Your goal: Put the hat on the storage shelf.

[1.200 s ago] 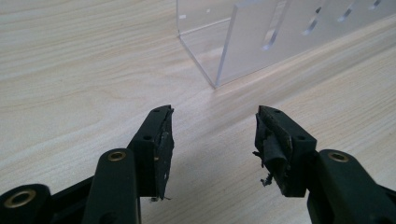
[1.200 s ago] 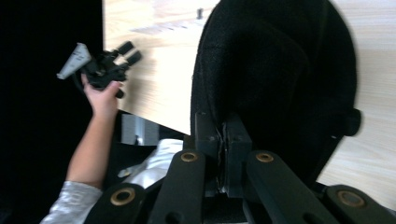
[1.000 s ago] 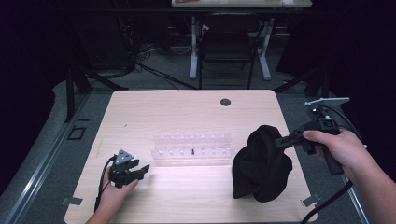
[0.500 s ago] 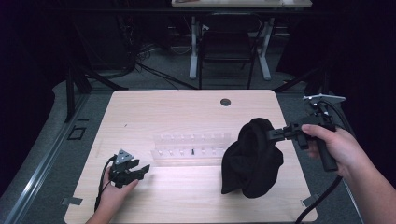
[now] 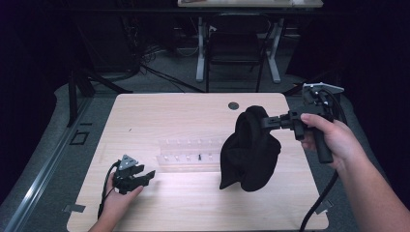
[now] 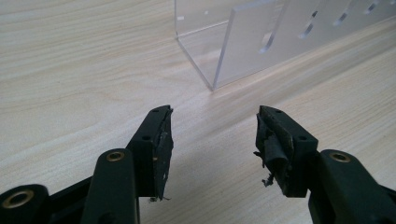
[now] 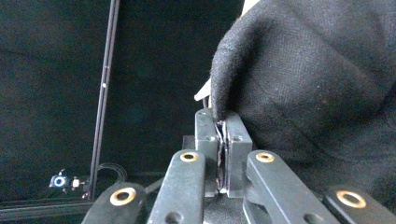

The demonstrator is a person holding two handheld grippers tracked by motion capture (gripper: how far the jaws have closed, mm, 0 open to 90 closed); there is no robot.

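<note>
Two grippers: right gripper raised w/ black cloth, left gripper low, agape

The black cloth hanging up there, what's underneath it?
The black cloth, pinched by the right gripper, hangs over the wooden table. It covers the right end of the clear plastic rack. Anything else under it is hidden.

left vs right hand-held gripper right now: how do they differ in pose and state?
The left hand-held gripper is open with nothing between its jaws; the right hand-held gripper is shut on the black cloth. The left sits low on the table, near the clear acrylic rack; the right is raised, with the cloth hanging from it. Both are black, two-jawed and held by a hand.
</note>
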